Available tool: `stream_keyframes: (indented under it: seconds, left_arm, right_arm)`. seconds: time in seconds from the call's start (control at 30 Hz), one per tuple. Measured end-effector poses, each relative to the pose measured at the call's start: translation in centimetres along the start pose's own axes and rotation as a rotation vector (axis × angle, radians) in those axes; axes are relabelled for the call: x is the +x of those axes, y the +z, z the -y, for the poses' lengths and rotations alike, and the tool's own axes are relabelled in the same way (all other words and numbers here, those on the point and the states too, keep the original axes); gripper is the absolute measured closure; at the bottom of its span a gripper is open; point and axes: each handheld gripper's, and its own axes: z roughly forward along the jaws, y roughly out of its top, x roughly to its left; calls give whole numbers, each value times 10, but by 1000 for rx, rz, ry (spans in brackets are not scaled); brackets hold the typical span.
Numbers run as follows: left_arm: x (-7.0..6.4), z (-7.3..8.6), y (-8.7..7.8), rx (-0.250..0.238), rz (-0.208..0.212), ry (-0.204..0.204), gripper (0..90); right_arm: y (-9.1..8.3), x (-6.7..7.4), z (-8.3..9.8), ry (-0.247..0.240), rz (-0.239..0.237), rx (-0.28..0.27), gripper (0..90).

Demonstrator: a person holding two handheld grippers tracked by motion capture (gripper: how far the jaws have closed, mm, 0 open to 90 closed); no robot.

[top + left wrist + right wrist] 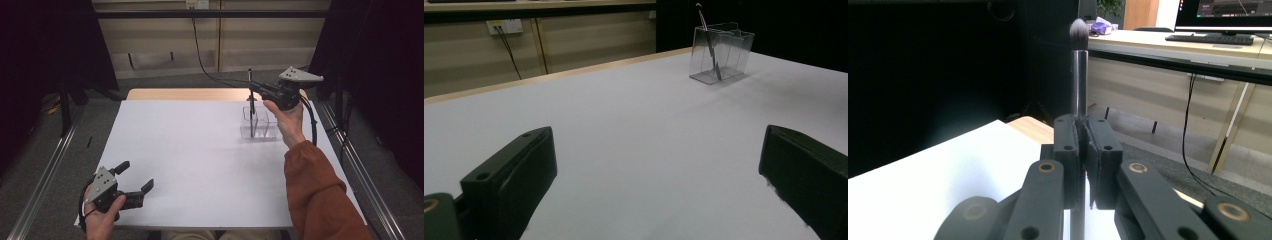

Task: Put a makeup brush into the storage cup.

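Clamping slim metal brush, right gripper; clear plastic holder below; left gripper wide.

I count one slim dark makeup brush, one clear plastic divided organizer box, one white desk, and my two black grippers.

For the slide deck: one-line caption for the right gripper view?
Right gripper shut on an upright makeup brush, bristles up, above the white table.
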Motion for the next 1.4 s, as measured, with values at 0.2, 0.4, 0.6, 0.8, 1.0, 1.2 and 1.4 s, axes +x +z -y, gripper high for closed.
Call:
stream_keyframes:
  seconds: [0.2,0.4,0.6,0.8,1.0,1.2,1.4]
  left_arm:
    - [0,0,1,4,6,3,21]
    - [0,0,1,5,5,3,22]
    - [0,0,2,8,6,7,22]
    - [1,1,1,6,6,5,21]
    - [1,1,1,6,6,6,22]
    - [0,1,1,8,5,6,21]
    - [0,1,1,8,5,9,21]
  right_arm:
    - [10,-7,5,11,24,9,843]
    - [14,-15,10,28,44,14,843]
    - [24,-16,17,35,51,28,844]
    - [30,-17,25,40,49,39,843]
    - [33,-17,31,37,49,48,843]
    - [32,-20,41,56,58,53,843]
    - [34,-19,49,54,51,65,843]
